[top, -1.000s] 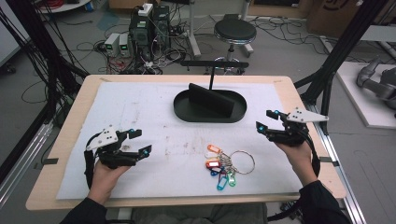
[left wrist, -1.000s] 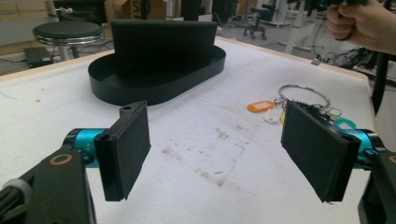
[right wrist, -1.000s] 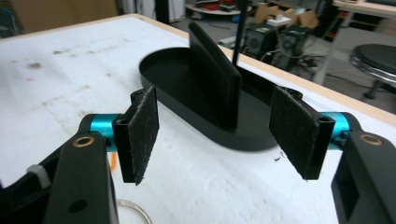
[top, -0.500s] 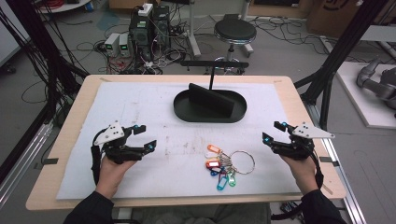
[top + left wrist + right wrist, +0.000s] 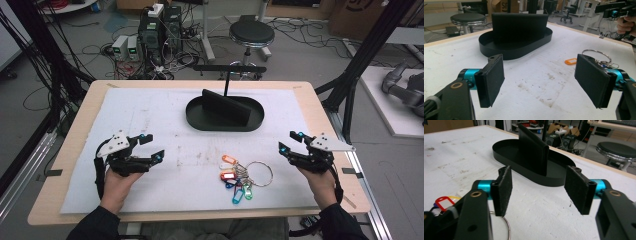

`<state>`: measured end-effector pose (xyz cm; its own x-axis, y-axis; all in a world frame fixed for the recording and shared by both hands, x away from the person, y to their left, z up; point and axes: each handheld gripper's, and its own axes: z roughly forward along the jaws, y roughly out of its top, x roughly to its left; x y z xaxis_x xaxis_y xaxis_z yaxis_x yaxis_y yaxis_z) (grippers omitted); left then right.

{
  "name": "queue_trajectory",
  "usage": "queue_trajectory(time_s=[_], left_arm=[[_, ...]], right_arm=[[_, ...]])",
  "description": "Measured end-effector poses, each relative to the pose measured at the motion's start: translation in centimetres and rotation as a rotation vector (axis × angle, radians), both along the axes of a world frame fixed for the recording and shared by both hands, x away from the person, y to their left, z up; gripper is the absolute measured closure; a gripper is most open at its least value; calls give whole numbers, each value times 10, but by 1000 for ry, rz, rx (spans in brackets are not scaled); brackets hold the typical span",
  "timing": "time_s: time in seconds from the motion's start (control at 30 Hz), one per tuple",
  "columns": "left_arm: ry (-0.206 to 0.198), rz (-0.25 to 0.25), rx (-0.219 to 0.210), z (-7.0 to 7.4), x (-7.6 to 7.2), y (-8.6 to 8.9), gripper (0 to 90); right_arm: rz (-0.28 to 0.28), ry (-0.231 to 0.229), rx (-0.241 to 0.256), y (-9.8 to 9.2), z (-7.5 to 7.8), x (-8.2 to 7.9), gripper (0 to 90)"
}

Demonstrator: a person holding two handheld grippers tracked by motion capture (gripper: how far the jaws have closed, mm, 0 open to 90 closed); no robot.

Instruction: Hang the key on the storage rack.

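A black oval tray (image 5: 197, 120) with an upright black divider (image 5: 226, 108) sits at the back middle of the white mat. A metal key ring with several coloured tags (image 5: 236, 179) lies near the front, right of centre. My left gripper (image 5: 152, 146) hovers open over the front left of the mat, nothing between its pads (image 5: 492, 78). My right gripper (image 5: 289, 141) is open just right of the keys, its pads (image 5: 504, 190) empty. The left gripper view faces the tray (image 5: 499, 51), with the ring (image 5: 596, 53) and an orange tag (image 5: 570, 61) to the right. A red tag (image 5: 442, 202) lies by the right gripper.
The white mat (image 5: 150, 110) covers most of the wooden table (image 5: 320, 107). Black frame posts (image 5: 357, 65) rise at the table's right and left. A stool (image 5: 251, 34) and electronics with cables (image 5: 155, 30) stand on the floor beyond the far edge.
My right gripper has drawn back toward the near edge, ending beside the keys. My left gripper has edged slightly forward. Both stayed open.
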<state>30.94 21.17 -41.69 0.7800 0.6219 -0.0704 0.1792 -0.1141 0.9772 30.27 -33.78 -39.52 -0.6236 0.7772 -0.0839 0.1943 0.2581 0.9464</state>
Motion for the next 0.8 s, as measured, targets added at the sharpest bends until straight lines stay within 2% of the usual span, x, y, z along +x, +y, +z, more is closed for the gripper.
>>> queue_trajectory(time_s=[0.1,0.13,0.23,0.3,0.4,0.5,0.67,0.8], left_arm=[[1,8,0,0,-1,2,238],[1,12,2,-1,-1,3,238],[2,19,3,-1,-3,5,238],[0,25,5,0,-5,7,238],[-1,30,6,0,-7,8,238],[-1,34,7,0,-8,9,238],[2,32,10,0,-9,9,238],[-1,34,7,0,-10,11,238]], right_arm=[[8,21,-1,-1,-5,0,420],[4,45,-1,-1,-7,1,396],[-20,119,-23,-1,-13,3,425],[-17,166,-18,-1,-17,6,499],[-22,212,-27,3,-23,8,555],[-31,280,-31,10,-29,12,616],[-16,377,-95,21,-41,17,702],[2,429,-136,27,-48,19,730]])
